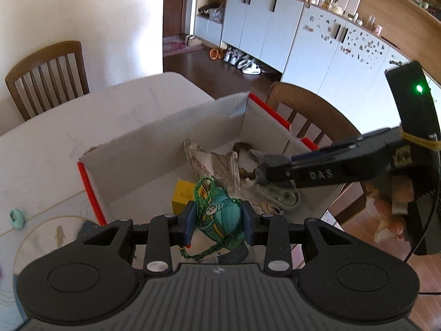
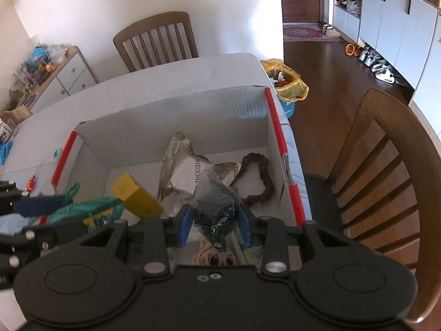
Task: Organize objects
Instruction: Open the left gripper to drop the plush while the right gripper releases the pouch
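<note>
Blue fingers of the left gripper are closed tight on a small teal pouch with a green braided cord, holding it over the near edge of the cardboard box. Over in the right wrist view, the right gripper pinches a crinkly dark foil packet between its blue pads, likewise over the box's near end.

Both items look light and soft. The pouch is fabric and should squash rather than slip, so a hold across its body suits it (the loose cord could snag on a finger at release). The foil packet is thin and probably slick; it is best pinched at a gathered part, as here.

Lower in the box lie a stiff yellow block, a crumpled clear wrapper with print, and a brown braided loop, ropy in texture. The box walls are plain corrugated board with red-taped corners. It sits on a pale table; wooden slat-back chairs stand beyond.
</note>
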Demonstrator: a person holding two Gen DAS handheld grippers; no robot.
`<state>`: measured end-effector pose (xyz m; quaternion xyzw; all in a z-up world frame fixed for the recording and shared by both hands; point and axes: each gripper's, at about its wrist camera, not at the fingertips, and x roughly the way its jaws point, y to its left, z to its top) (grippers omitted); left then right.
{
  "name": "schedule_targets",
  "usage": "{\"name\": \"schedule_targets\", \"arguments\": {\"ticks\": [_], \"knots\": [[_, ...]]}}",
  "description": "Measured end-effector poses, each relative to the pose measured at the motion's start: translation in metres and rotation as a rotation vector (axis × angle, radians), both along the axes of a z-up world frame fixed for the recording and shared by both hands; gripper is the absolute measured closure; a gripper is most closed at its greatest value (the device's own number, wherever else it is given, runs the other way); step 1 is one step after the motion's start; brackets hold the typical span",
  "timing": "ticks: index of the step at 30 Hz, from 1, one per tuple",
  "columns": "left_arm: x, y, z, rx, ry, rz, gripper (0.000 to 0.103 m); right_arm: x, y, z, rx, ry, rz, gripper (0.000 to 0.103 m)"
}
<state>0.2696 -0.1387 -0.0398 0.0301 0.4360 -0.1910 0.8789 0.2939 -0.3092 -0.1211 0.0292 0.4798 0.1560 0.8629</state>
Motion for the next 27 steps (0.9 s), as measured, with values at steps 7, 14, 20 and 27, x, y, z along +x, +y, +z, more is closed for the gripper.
{"name": "schedule_targets", "arguments": {"ticks": [7, 14, 20, 27], "knots": [[0.003, -0.009, -0.02, 0.041, 0.034, 0.002, 0.07, 0.006, 0.013, -0.013, -0.054, -0.003, 0.057, 0.068], [0.008, -0.01, -0.025, 0.067, 0.035, 0.016, 0.068, 0.009, 0.016, -0.019, -0.097, 0.007, 0.084, 0.067], [0.011, -0.005, -0.026, 0.056, 0.034, 0.035, 0.061, 0.003, 0.013, -0.014, -0.091, -0.008, 0.101, 0.062], [0.009, 0.001, -0.029, 0.057, 0.031, 0.056, 0.046, -0.007, 0.011, 0.0, -0.071, -0.029, 0.127, 0.054]]}}
